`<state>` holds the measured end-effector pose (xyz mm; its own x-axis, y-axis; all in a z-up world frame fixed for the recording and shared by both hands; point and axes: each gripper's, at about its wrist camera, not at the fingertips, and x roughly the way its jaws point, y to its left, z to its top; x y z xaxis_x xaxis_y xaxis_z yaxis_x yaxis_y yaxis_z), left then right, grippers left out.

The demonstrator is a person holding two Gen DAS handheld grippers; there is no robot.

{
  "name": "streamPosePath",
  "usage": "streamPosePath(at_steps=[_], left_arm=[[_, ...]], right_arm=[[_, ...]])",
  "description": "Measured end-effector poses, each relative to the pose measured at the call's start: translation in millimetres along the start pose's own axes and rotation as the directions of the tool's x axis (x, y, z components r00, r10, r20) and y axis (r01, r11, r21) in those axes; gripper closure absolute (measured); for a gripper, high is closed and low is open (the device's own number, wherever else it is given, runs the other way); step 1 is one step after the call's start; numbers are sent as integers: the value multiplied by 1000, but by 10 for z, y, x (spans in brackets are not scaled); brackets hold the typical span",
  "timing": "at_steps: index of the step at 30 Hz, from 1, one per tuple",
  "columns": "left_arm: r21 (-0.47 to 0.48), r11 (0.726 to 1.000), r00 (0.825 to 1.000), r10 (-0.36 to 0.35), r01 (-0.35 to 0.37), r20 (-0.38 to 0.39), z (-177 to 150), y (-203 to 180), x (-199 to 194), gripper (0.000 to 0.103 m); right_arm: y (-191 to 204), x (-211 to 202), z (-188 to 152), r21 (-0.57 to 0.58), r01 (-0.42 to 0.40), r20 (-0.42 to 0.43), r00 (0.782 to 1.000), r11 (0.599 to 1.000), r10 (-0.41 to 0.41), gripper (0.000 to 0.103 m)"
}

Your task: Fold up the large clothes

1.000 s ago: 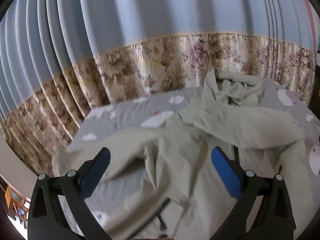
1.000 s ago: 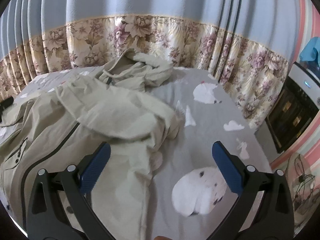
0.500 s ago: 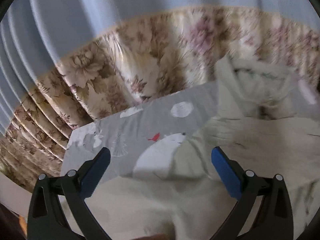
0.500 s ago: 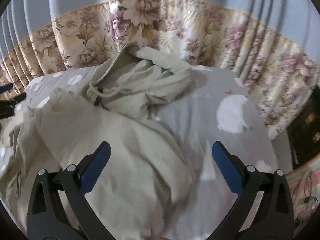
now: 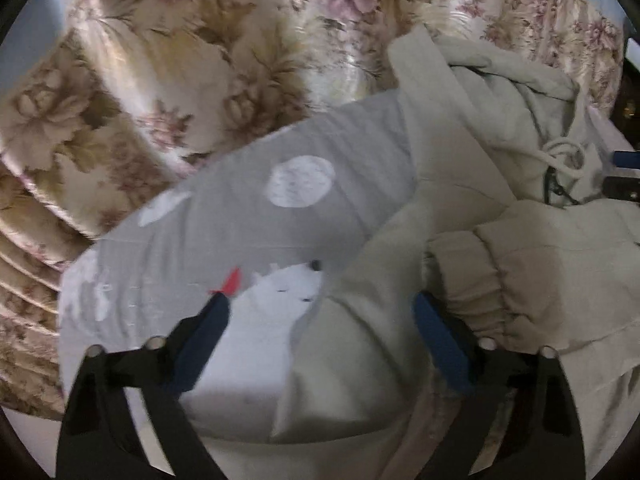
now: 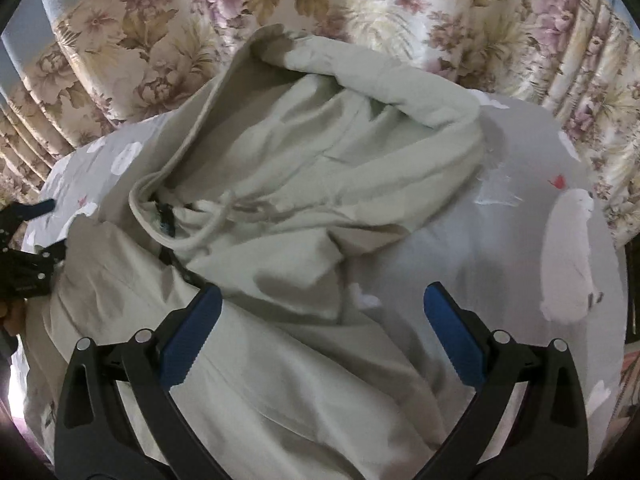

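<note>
A pale sage hooded jacket [image 6: 304, 380] lies crumpled on the grey bed sheet [image 6: 500, 208], its hood [image 6: 340, 140] and white drawstring toward the curtain. My right gripper [image 6: 322, 300] hangs open just above the fabric below the hood. In the left wrist view the jacket [image 5: 560, 264] fills the right side, with a gathered elastic cuff [image 5: 480, 292] beside the right finger. My left gripper [image 5: 322, 308] is closing, with a bulge of jacket fabric between the jaws and the pads not pressing on it. Each gripper shows at the edge of the other's view: left gripper [image 6: 28, 240], right gripper [image 5: 622, 176].
The sheet [image 5: 240, 232] has white bear and cloud prints. A floral curtain [image 5: 200, 60] hangs right behind the bed's far edge, also seen as the curtain [image 6: 400, 12] in the right wrist view. A hand [image 6: 12, 320] shows at the left edge.
Both grippers have dropped and moved forward toward the curtain, closer to the jacket. The left jaws have narrowed around a fold of fabric. The right jaws stay wide.
</note>
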<state>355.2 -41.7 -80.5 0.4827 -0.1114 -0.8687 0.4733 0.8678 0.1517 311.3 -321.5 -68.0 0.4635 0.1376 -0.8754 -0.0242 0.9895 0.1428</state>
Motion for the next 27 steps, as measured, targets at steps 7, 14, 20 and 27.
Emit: streamPosePath(at_steps=[7,14,20,27], left_arm=[[34,995,995,-88,90,-40,-76,-231,184,59],[36,995,995,-96,96,8,-126,-311,123,95],[-26,999,994,-35,38,108,-44,-155,-92,98],[-164,983,965,124,-87,229,95,273,-541,99]], right_arm=[[47,227,76,-5,-43,-39,998,999,43,19],[151,307,72,-69,-69,-20,997,995,68,79],[334,18,279,-149,-41,109,992,988,58,91],[763,-343,809,-287,36,262,964,957,42,91]])
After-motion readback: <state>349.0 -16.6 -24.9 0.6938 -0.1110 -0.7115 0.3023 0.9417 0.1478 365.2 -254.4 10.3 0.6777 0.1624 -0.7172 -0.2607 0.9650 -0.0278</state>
